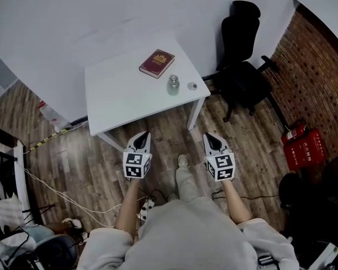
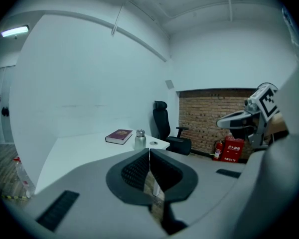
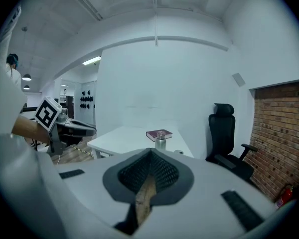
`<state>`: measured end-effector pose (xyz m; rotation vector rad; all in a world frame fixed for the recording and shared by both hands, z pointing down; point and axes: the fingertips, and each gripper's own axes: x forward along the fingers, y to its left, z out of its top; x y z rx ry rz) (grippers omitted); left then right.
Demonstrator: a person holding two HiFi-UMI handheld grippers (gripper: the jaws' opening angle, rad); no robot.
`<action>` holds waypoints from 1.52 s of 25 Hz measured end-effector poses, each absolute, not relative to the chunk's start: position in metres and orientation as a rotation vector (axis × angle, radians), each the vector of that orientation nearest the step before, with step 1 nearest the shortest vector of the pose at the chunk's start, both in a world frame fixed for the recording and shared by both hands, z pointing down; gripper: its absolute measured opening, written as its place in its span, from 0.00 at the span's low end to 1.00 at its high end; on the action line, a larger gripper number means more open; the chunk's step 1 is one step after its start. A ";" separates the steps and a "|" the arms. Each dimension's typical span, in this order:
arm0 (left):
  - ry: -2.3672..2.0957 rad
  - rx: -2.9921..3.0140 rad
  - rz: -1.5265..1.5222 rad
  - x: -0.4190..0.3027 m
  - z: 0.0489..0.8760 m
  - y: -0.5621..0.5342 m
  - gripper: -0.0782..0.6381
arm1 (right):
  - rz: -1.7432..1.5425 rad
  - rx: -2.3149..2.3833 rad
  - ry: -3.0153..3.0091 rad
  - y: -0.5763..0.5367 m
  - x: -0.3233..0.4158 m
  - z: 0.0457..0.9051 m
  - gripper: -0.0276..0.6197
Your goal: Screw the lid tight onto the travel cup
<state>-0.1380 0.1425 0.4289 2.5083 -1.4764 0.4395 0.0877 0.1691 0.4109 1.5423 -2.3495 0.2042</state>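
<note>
A small metal travel cup (image 1: 173, 85) stands upright near the right edge of the white table (image 1: 118, 94). Its round lid (image 1: 192, 86) lies flat on the table just right of it. Both show far off in the left gripper view as the cup (image 2: 140, 139) and lid (image 2: 153, 143), and in the right gripper view as the cup (image 3: 161, 141) and lid (image 3: 178, 152). My left gripper (image 1: 142, 137) and right gripper (image 1: 210, 138) hang shut and empty over the floor, short of the table's near edge.
A dark red book (image 1: 157, 63) lies on the table behind the cup. A black office chair (image 1: 240, 66) stands right of the table, by a brick wall. A red fire-extinguisher box (image 1: 303, 145) sits at right. Cables trail over the wooden floor at left.
</note>
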 end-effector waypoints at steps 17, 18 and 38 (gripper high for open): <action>-1.505 2.438 0.459 -0.106 0.447 -0.019 0.12 | 0.230 1.420 -2.420 -0.004 0.102 0.428 0.04; -1.511 2.432 0.462 -0.105 0.447 -0.029 0.12 | 0.230 1.413 -2.423 -0.017 0.103 0.428 0.04; -1.559 2.305 0.543 -0.093 0.483 -0.159 0.12 | 0.300 1.250 -2.481 -0.180 0.109 0.458 0.04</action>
